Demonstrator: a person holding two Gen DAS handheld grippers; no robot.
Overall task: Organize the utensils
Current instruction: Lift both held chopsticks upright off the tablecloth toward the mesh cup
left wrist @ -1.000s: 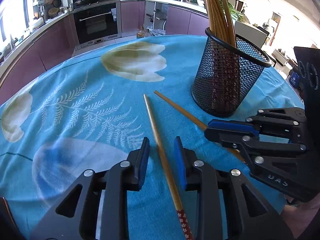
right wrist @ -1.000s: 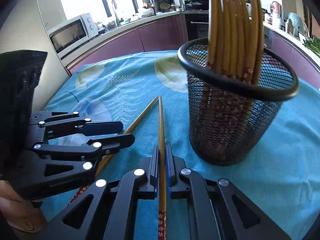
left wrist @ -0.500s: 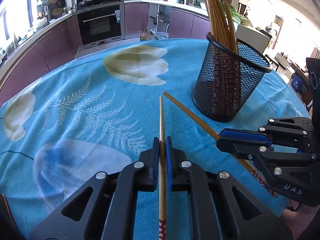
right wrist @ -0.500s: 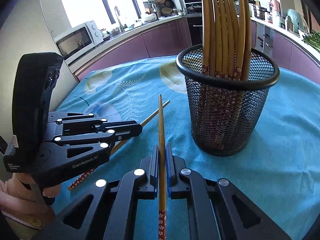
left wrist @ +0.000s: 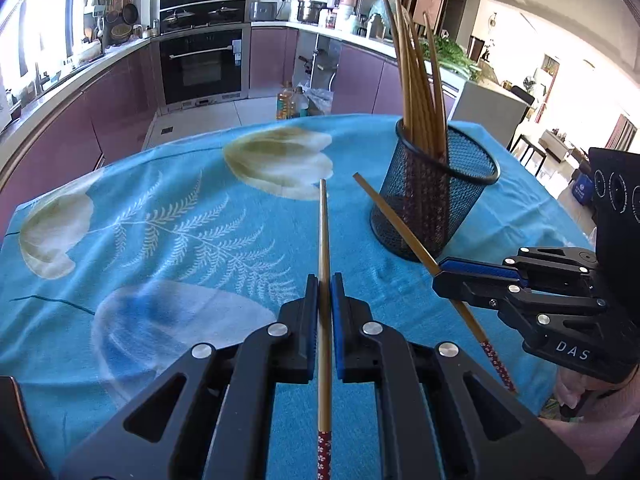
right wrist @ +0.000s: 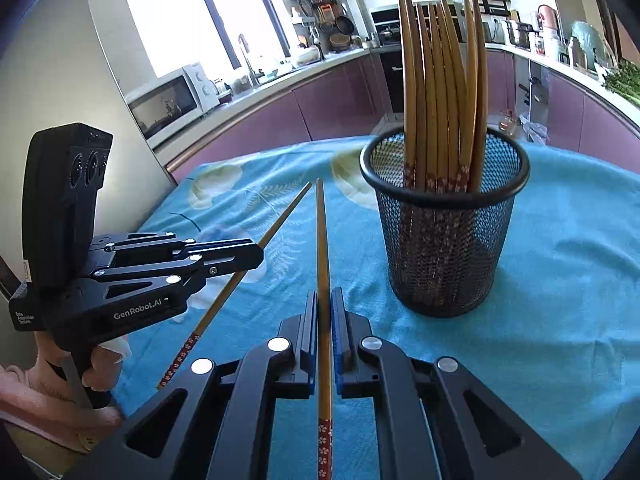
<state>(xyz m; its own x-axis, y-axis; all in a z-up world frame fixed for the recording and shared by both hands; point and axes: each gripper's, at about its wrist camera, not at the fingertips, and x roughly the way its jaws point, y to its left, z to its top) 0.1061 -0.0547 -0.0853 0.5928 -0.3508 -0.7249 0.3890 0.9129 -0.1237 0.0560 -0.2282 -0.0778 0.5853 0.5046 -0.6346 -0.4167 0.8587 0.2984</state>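
My left gripper (left wrist: 324, 280) is shut on a wooden chopstick (left wrist: 323, 236) with a red patterned end, held above the blue cloth. My right gripper (right wrist: 325, 296) is shut on a second chopstick (right wrist: 322, 240) of the same kind. Each gripper shows in the other's view: the right gripper (left wrist: 440, 276) with its chopstick (left wrist: 400, 228), the left gripper (right wrist: 256, 256) with its chopstick (right wrist: 240, 276). A black mesh holder (left wrist: 436, 196) stands upright with several chopsticks (right wrist: 440, 92) in it, ahead and to the right of both grippers (right wrist: 444, 232).
The table wears a blue cloth with white flower prints (left wrist: 160, 232). Its far edge drops to a kitchen floor, with purple cabinets, an oven (left wrist: 202, 64) and a microwave (right wrist: 168, 100) beyond.
My left gripper closed on the chopstick that lay on the cloth and lifted it. Both grippers have risen and drawn back from the holder, each holding its chopstick.
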